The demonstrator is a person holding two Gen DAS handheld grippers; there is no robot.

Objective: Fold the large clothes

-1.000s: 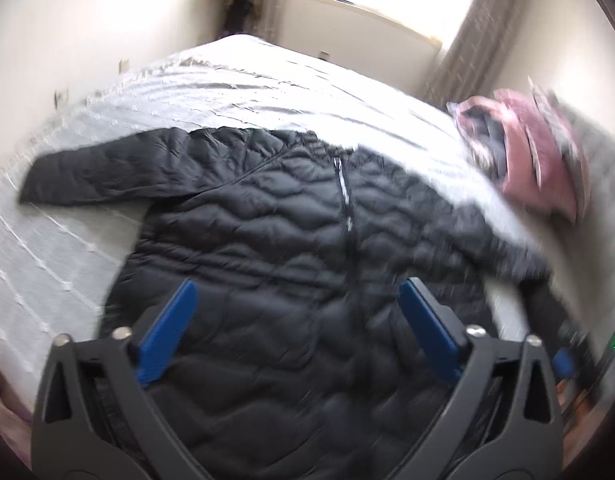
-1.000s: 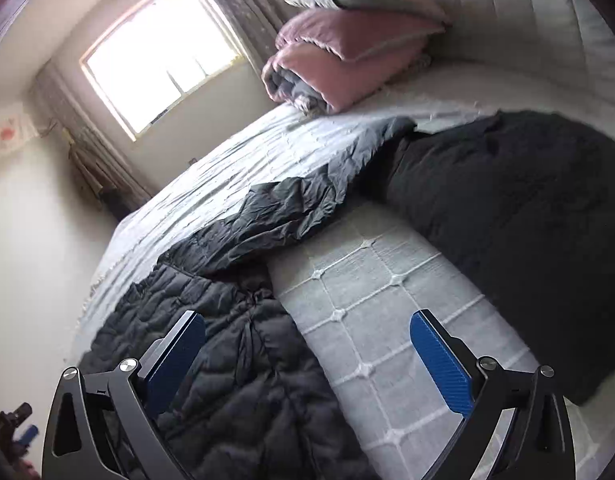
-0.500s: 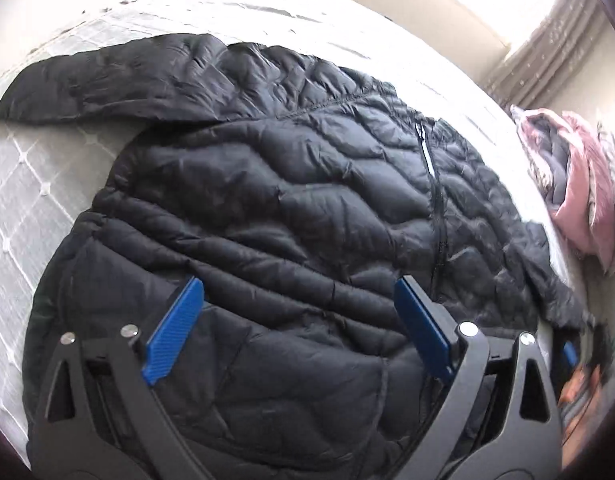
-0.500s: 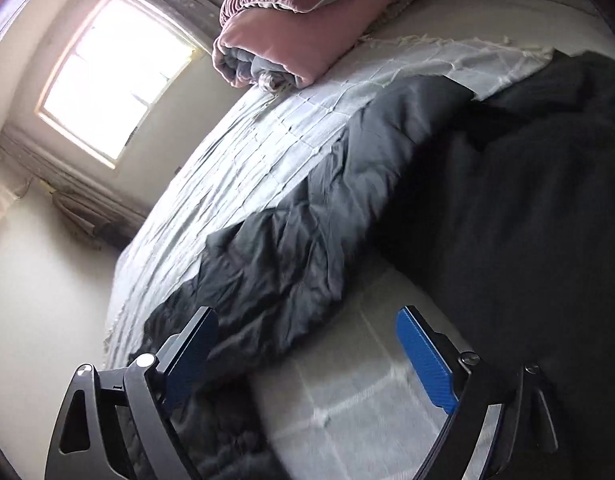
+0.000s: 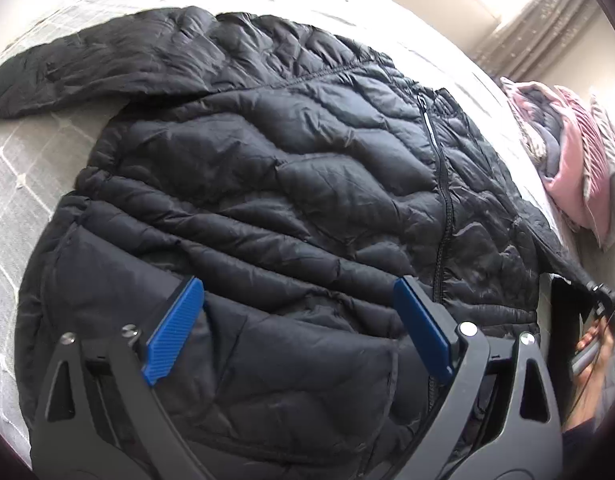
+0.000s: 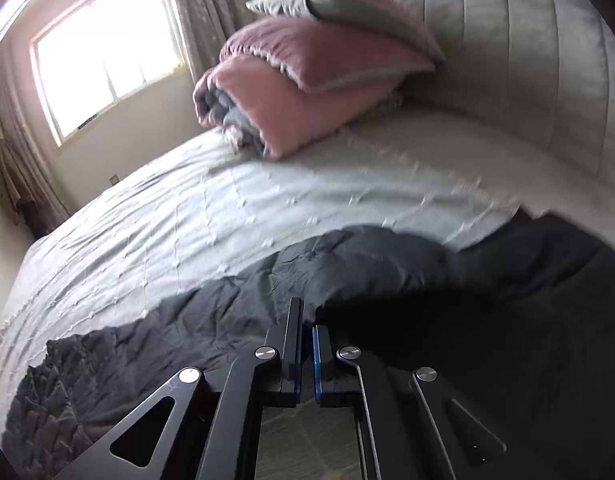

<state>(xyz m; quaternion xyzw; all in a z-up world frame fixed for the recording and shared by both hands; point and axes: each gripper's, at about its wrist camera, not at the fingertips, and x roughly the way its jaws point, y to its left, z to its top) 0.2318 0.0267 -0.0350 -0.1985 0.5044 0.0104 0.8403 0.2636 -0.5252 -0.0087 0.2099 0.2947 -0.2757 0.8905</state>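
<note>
A black quilted puffer jacket (image 5: 291,200) lies spread flat on the bed, zipped front up, one sleeve stretched out to the left. My left gripper (image 5: 299,320) is open and empty, hovering over the jacket's lower body. In the right wrist view the jacket's other sleeve (image 6: 347,272) runs across the bedspread. My right gripper (image 6: 305,320) is shut at that sleeve's lower edge; the jaws are nearly together and seem to pinch the fabric. The right gripper and the hand holding it also show at the right edge of the left wrist view (image 5: 599,308).
A pale grey quilted bedspread (image 6: 167,220) covers the bed. A folded pink blanket with a grey pillow (image 6: 307,88) lies by the padded headboard (image 6: 527,80). Another dark cloth (image 6: 527,340) lies right of the sleeve. A bright window (image 6: 107,52) is beyond.
My right gripper has gone from wide open to shut at the sleeve's edge. My left gripper has dropped a little closer over the jacket's body and stays open.
</note>
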